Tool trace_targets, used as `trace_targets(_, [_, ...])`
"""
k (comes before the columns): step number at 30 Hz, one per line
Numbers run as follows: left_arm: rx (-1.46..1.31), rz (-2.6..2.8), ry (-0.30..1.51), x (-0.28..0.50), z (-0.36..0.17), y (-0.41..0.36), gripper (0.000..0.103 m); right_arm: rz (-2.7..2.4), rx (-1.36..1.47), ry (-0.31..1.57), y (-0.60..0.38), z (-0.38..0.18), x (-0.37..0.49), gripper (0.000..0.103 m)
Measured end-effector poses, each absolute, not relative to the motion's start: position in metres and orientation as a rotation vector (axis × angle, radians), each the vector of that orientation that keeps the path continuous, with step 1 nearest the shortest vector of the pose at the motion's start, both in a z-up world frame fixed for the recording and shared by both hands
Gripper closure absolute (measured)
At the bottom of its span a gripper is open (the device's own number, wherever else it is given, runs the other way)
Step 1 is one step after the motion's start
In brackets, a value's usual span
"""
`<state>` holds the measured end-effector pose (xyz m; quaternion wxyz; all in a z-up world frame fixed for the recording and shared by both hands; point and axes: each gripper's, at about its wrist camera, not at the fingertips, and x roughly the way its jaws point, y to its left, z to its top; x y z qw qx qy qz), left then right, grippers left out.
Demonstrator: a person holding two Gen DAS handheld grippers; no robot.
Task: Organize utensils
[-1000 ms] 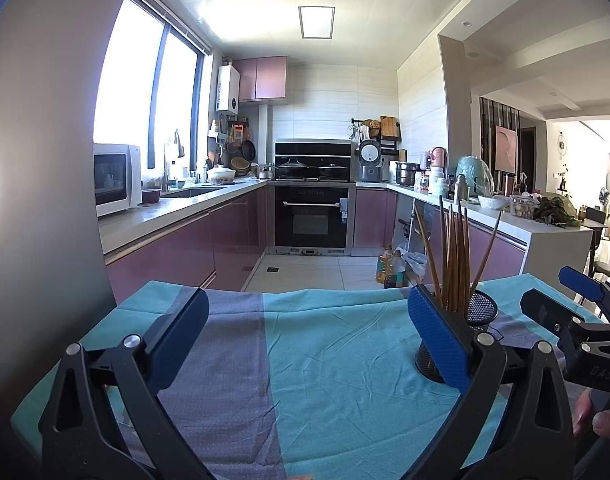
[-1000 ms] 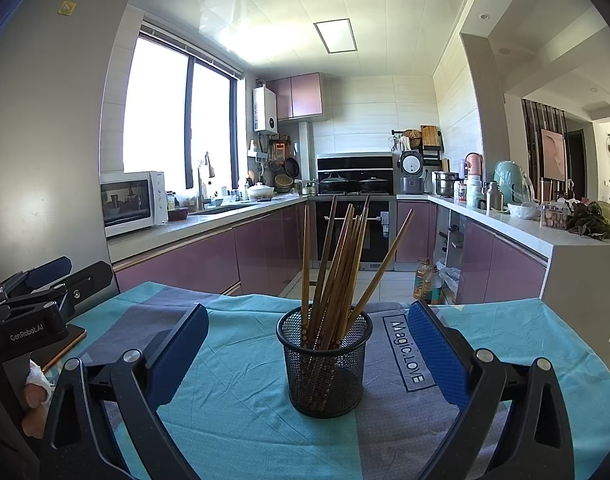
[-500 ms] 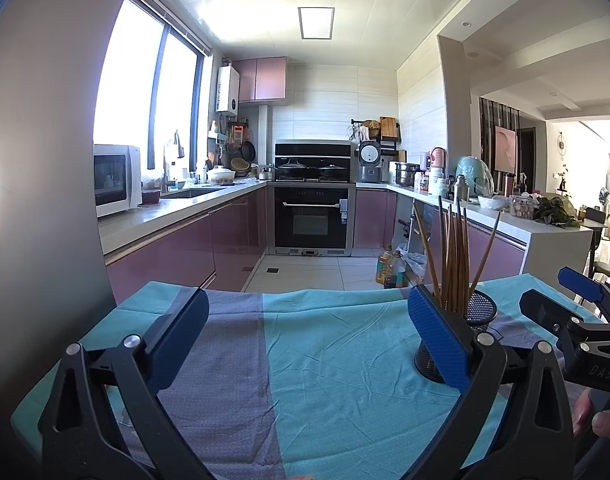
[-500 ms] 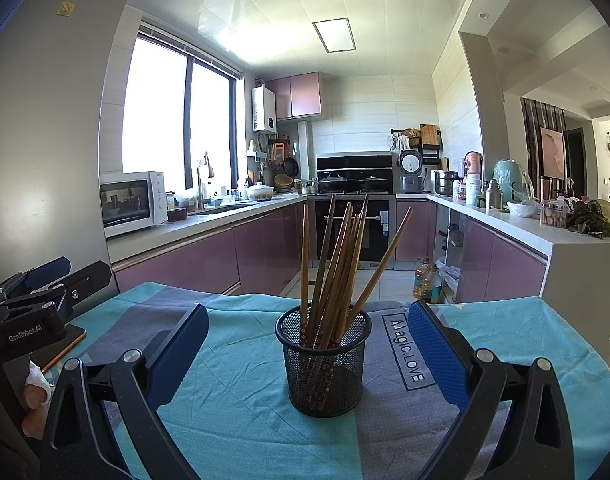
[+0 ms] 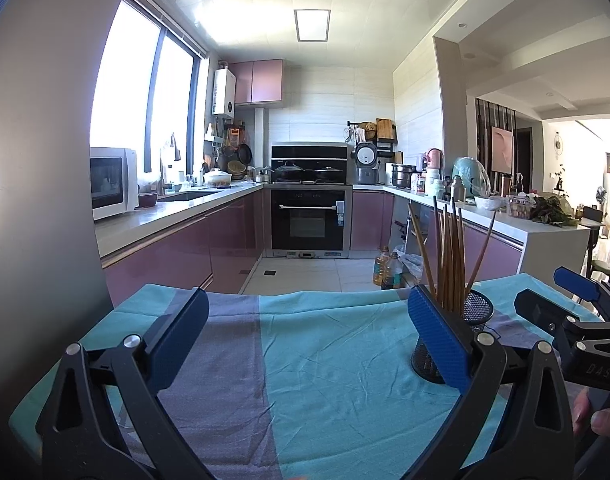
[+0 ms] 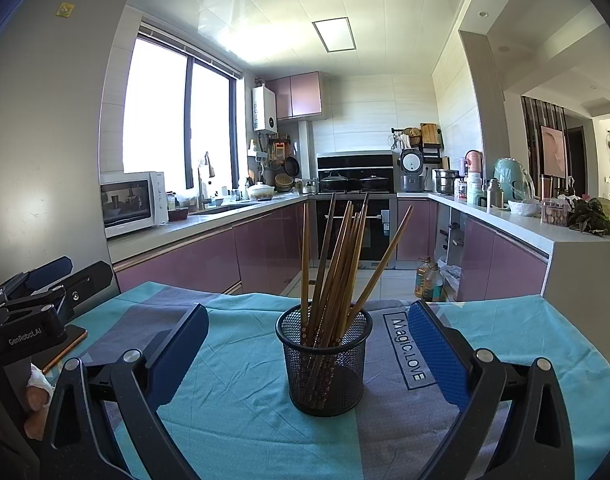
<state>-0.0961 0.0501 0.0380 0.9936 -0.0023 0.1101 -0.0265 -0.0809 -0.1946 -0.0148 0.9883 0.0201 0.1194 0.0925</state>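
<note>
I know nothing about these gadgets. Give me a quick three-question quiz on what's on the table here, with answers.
1. True or false: the chopsticks lie flat on the cloth.
2. What holds the chopsticks? A) a mug B) a black mesh cup C) a drawer
3. Fill in: the jaws of the right gripper stand ____, one on each side of the cup.

Key: 1 false, they stand in the cup. 2 B. 3 open; the left gripper is open too, over bare cloth.
</note>
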Motion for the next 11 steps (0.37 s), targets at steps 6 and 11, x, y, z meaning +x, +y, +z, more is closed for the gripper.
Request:
trace_targets(6, [-0.023,-0.044,0.282,-0.084,0.032,0.054,0.005,0.184,0.049,0.268,-0.201,-0.02,-0.075,0.006])
trace_targets(11, [-0.023,-0.055,0.386,-0.057,0.017,0.056,0.005,0.147,0.044,0.376,-0.222,-0.033,-0.056,0.006])
